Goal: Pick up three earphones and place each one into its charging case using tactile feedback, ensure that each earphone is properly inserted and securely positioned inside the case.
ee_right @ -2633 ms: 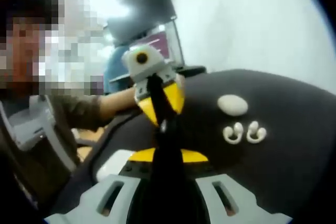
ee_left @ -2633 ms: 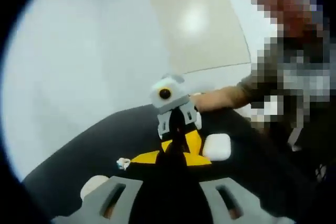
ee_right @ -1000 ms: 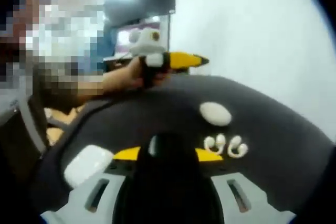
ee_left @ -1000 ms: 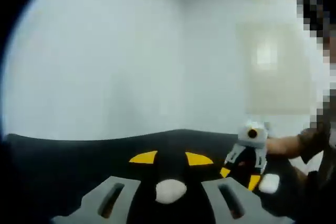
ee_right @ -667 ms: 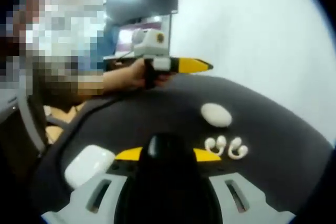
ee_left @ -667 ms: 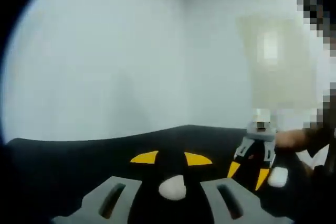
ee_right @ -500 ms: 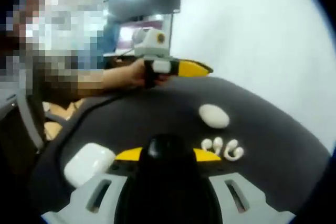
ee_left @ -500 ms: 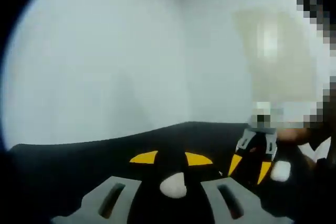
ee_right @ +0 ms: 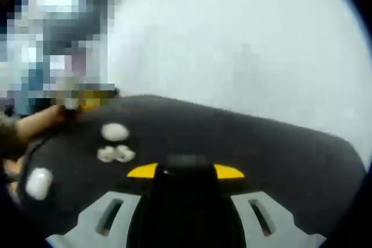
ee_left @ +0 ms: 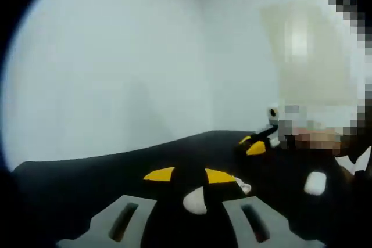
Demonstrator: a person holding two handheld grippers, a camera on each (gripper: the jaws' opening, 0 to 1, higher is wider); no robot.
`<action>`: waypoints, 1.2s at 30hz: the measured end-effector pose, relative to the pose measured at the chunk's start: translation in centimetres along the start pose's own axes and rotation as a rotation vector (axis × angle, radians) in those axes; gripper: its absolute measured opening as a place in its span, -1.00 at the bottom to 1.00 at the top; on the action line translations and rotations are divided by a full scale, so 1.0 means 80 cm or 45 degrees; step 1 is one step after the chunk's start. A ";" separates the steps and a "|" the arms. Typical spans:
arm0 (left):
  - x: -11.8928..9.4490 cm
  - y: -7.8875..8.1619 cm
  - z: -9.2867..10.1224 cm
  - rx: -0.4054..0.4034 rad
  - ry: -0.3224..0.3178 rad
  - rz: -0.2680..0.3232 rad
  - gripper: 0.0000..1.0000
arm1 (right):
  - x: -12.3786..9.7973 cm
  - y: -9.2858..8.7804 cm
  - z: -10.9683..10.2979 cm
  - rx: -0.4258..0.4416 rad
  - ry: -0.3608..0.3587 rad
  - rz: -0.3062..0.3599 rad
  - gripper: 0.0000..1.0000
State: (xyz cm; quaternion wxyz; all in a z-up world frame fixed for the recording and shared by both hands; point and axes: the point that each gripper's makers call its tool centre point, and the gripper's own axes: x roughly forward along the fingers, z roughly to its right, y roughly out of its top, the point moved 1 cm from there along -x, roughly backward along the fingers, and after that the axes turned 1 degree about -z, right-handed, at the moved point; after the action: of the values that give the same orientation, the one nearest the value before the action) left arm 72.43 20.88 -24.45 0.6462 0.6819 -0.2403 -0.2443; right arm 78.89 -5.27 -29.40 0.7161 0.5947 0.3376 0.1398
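left gripper view, read left to right: the black round table top point(ee_left: 87, 184) fills the lower half under a pale wall. the left gripper point(ee_left: 190, 179) rises from the bottom edge on grey arms with yellow tips; the gap between those tips is dark and blurred, so i cannot tell how far the jaws stand apart or whether anything sits between them. a white oval charging case point(ee_left: 195, 201) lies on the table between the grey arms, and a small white earphone point(ee_left: 244, 188) lies just right of the yellow tips. further right, the right gripper point(ee_left: 253, 144) is seen side-on near the far edge, held by a person's hand point(ee_left: 311, 142). a white rounded rectangular charging case point(ee_left: 315, 182) lies near the right rim. half a second ago the right gripper pointed towards this camera beside the rectangular case; it now lies turned sideways and further back.

right gripper view, left to right: the rectangular case point(ee_right: 38, 182) lies far left, the person's other hand point(ee_right: 35, 120) holds the left gripper point(ee_right: 96, 98) at the table's far left edge, the oval case point(ee_right: 114, 132) is beside it, and two white ear-hook earphones point(ee_right: 116, 154) lie touching each other just in front of the oval case. the right gripper point(ee_right: 185, 171) shows its jaws closed into one dark mass; whether an earphone is pinched there is not visible. this view has swung right since half a second ago, so every object now sits at the left.
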 end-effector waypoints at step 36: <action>0.001 -0.009 -0.011 0.021 0.029 -0.025 -0.68 | -0.127 -0.008 -0.258 -0.205 0.726 0.034 -0.19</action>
State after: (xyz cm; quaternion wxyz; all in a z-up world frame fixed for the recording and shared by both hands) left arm 73.12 21.54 -25.10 0.6409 0.6921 -0.2284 -0.2410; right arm 57.87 4.06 -28.10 0.6354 0.4772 0.5051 0.3368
